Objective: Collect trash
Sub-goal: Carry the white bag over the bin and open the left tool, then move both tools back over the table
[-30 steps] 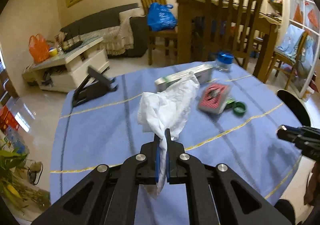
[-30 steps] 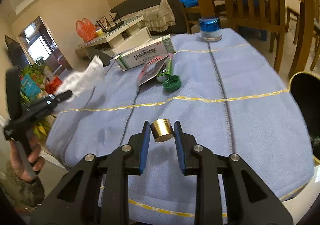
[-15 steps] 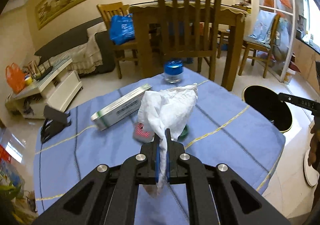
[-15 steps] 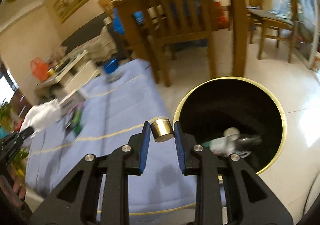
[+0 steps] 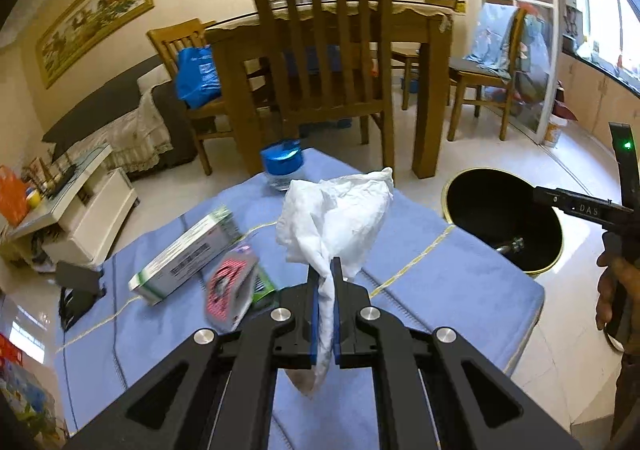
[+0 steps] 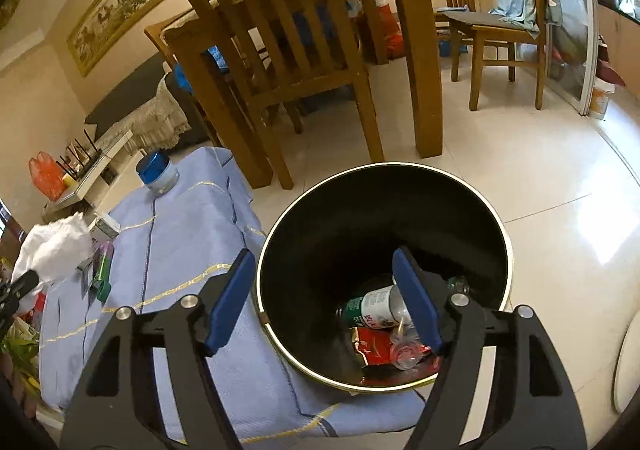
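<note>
White letters "DAS" stand on the right gripper (its black arm); other print is unreadable.

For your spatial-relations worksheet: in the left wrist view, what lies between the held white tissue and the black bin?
Only bare blue tablecloth, crossed by a yellow stitched line, lies between the crumpled white tissue and the gold-rimmed black bin.

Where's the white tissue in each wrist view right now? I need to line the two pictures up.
Left wrist: white tissue at centre, pinched in the left gripper above the blue cloth.
Right wrist: white tissue at the far left edge, beside the green-and-white box.
Shared landmark: blue-lidded jar at the cloth's far end.
</note>
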`<state>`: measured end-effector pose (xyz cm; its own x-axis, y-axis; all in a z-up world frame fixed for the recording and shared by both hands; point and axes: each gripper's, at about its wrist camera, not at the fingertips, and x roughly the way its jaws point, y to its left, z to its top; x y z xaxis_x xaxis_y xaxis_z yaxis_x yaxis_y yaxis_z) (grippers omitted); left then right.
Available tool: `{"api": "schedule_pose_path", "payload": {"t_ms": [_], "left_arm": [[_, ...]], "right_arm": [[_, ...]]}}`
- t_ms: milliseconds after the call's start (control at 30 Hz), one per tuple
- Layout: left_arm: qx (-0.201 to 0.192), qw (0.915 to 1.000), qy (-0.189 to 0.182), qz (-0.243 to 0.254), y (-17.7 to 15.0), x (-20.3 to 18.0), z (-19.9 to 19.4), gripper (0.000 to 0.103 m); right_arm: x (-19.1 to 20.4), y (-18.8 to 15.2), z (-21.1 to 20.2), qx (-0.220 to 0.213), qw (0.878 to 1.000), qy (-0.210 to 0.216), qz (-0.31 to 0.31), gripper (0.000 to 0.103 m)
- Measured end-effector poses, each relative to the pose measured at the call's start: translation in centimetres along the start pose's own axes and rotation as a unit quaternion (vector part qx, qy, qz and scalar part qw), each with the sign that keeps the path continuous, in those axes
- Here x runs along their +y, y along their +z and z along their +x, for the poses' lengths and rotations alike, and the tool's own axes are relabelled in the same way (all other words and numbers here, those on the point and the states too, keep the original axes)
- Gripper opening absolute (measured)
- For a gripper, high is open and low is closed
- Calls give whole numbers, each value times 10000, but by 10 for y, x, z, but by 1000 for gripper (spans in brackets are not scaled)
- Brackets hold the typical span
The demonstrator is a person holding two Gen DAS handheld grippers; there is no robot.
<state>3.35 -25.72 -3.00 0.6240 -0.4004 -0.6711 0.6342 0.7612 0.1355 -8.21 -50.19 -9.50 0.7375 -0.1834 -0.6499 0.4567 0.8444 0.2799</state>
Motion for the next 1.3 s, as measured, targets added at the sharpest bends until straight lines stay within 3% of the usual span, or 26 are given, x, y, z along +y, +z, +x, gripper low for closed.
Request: {"api": "schedule_pose_path", "payload": {"t_ms": [300, 500, 567, 633, 667, 800, 933, 1067, 1200, 1300], "left_arm": [[23, 9973, -407, 606, 34, -61, 21, 7], [-10, 9916, -708, 1085, 76, -118, 43, 11], [-45, 9892, -781, 1243, 88, -138, 50, 20], [-14, 9874, -827, 1347, 98, -154, 59, 53], [-15, 9871, -788, 1394, 101, -160, 62, 59], [30, 9852, -841, 1493, 99, -171, 65, 61], [-35, 9855, -714, 1539, 80, -154, 51, 62], [5, 9906, -637, 1214, 62, -112, 38, 65], [-20, 9981, -294, 547, 33, -41, 21, 66], [-13, 9998, 184, 112, 6, 8, 9, 66]], "right_arm": [[-47, -11, -27, -185, 9988, -89, 443, 76], [-76, -15, -42, -294, 9968, -191, 720, 76], [-83, -15, -46, -320, 9962, -221, 775, 76], [-92, -16, -50, -351, 9954, -258, 854, 76], [-97, -17, -52, -364, 9950, -269, 895, 76], [-112, -21, -56, -384, 9932, -294, 1060, 76], [-111, -27, -47, -283, 9929, -231, 1132, 76], [-80, -27, -32, -122, 9951, -46, 980, 77], [-12, -29, -15, 102, 9991, 281, 312, 77], [47, -35, -1, 303, 9969, 654, -320, 77]]}}
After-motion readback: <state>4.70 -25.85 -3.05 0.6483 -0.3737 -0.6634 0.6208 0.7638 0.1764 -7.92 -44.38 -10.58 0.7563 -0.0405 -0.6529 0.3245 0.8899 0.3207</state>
